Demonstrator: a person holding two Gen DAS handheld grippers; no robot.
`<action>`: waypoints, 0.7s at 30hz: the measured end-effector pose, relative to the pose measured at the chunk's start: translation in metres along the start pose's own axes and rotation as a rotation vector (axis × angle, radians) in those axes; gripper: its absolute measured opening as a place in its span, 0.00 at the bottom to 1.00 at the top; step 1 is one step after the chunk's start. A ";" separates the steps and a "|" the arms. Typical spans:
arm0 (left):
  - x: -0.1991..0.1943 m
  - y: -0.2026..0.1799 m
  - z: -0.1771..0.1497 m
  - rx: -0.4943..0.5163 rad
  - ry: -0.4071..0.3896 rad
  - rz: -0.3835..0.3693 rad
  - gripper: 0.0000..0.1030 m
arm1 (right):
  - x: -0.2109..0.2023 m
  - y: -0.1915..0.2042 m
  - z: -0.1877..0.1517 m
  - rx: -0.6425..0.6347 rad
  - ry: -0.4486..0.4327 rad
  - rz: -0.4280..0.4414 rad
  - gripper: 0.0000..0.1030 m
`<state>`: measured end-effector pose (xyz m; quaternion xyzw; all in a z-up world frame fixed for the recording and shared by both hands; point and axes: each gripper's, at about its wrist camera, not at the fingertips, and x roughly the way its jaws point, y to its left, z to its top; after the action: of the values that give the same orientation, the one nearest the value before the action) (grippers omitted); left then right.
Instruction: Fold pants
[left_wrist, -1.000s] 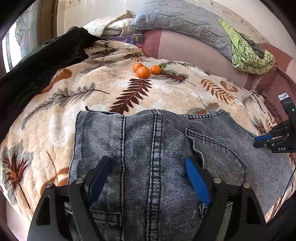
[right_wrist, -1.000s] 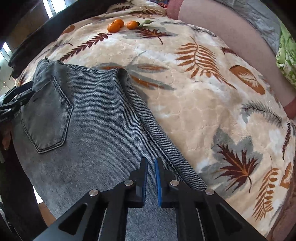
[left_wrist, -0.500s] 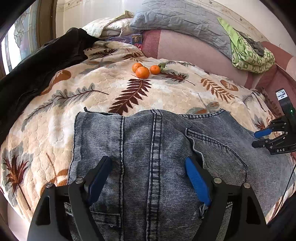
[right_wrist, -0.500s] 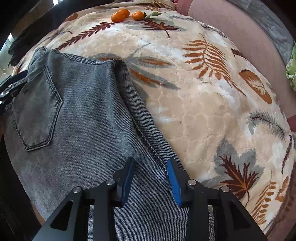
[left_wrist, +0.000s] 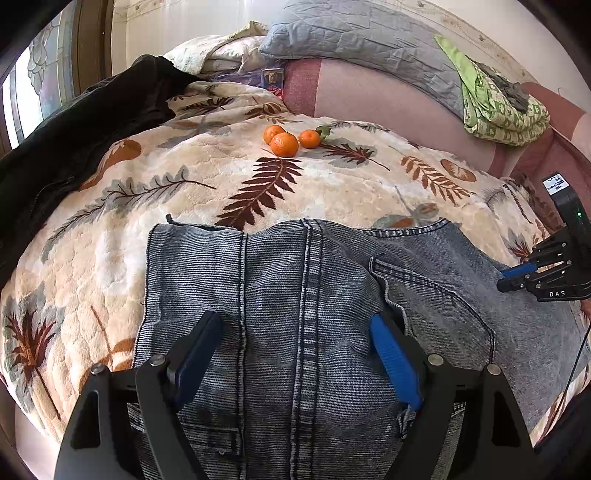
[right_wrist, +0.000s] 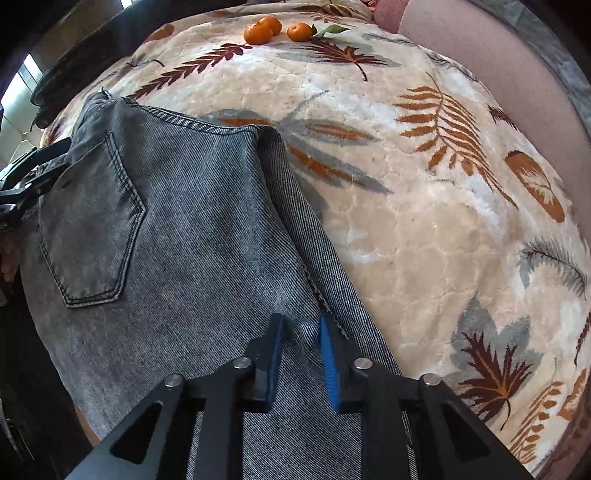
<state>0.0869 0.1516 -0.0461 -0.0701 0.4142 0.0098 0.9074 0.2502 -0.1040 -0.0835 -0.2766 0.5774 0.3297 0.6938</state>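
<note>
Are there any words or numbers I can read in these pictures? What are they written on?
"DAS": white letters on the black body of the right claw, seen from the left wrist view.
White sticker on top of that same claw's black housing: handwritten marks, too small and blurred to read.
Small boxes by the pillows: printing is there, too blurred to read.
Nothing readable on the jeans or the leaf blanket.

We see a cream blanket (left_wrist: 155, 221) printed with brown and grey leaves spread over the bed. Three tangerines (left_wrist: 284, 144) sit close together on it, one with a green leaf. A black garment (left_wrist: 74, 129) lies along its left edge; beyond are a grey pillow (left_wrist: 354, 40) and a green patterned cloth (left_wrist: 495, 107).
</note>
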 end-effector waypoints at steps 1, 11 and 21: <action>0.000 0.000 0.000 0.000 0.000 0.000 0.81 | -0.001 0.002 0.000 -0.012 0.005 -0.011 0.08; -0.002 0.001 0.001 -0.010 -0.007 -0.006 0.81 | -0.025 0.045 0.008 -0.080 -0.017 -0.202 0.05; 0.007 -0.016 -0.004 0.083 0.011 0.078 0.81 | -0.037 0.057 -0.016 0.026 -0.083 -0.270 0.17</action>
<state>0.0902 0.1354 -0.0522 -0.0163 0.4215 0.0273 0.9063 0.1913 -0.0856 -0.0504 -0.3289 0.5101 0.2368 0.7586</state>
